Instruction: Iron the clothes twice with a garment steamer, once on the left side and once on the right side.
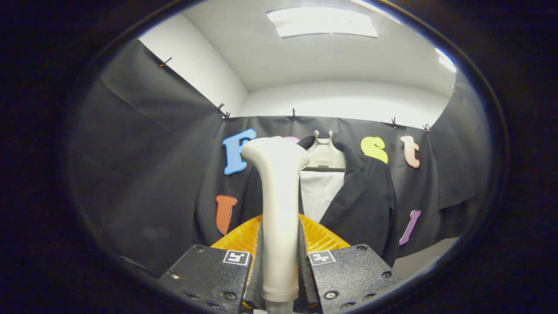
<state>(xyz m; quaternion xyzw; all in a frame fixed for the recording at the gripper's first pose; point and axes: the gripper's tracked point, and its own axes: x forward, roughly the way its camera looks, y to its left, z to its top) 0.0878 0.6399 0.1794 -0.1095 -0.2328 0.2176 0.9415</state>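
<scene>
Gripper [279, 270] clamped on steamer [278, 209] handle, upright; black jacket [366, 196] on hanger [324, 157] beyond.

Two black, rough-textured gripper [280, 266] blocks are seen at the bottom centre, each marked with a small white square tag and fastened with dark screws; ridged black fingers [258, 261] line their inner faces.

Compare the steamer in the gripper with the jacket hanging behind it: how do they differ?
Colour: the garment steamer is cream-white; the jacket is black.
Support: the steamer stands upright, clamped between the fingers of the gripper; the jacket hangs on a pale hanger against the booth wall.
Position: the steamer is between the fingers; the jacket is beyond them, partly hidden behind the steamer, apparently not touching it.
Shared: both roughly vertical.
</scene>
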